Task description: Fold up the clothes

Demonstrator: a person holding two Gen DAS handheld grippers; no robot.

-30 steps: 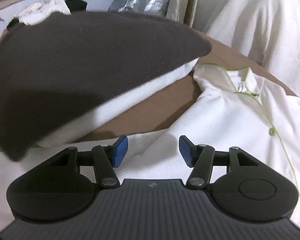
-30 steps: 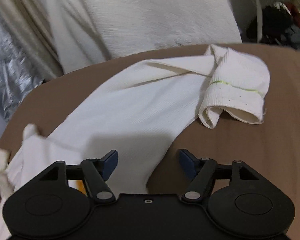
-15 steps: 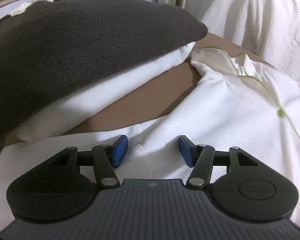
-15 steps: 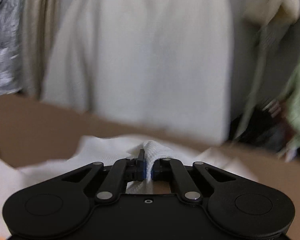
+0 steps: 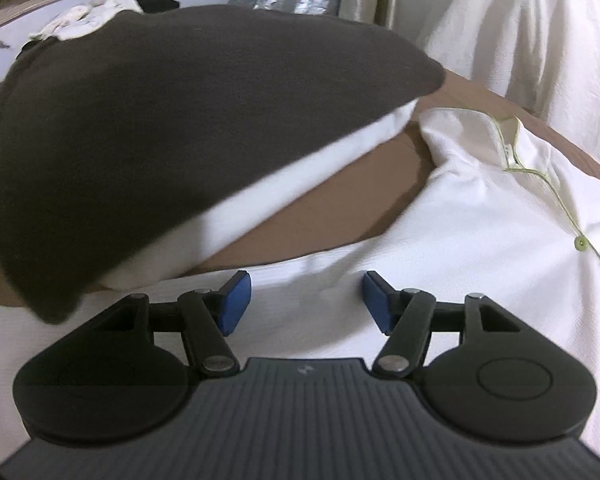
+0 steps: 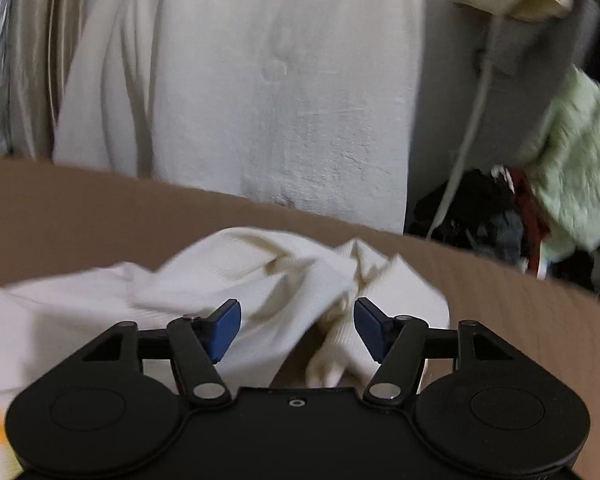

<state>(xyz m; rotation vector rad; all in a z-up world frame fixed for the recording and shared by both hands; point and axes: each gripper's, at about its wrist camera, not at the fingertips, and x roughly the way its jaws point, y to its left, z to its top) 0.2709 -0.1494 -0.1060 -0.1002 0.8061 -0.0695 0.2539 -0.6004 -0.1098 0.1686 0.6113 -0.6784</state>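
My left gripper [image 5: 306, 300] hangs over the white waffle-knit shirt with lime-green piping [image 5: 440, 248], blue pads apart after just widening a little, with only flat cloth beneath them and nothing pinched. My right gripper [image 6: 298, 330] has just sprung apart; the shirt's crumpled sleeve [image 6: 340, 292] lies loose between its pads, touching neither as far as I can tell, though blur smears the folds. The shirt's lower part is cut off behind both gripper bodies. Beyond my left pads a strip of bare brown tabletop [image 5: 340, 204] separates the shirt from a folded dark brown knit garment [image 5: 160, 132] stacked on a white one [image 5: 300, 176]. Past the sleeve the table runs clear to its far edge, where a cream hanging cloth [image 6: 260, 100] drops behind it.
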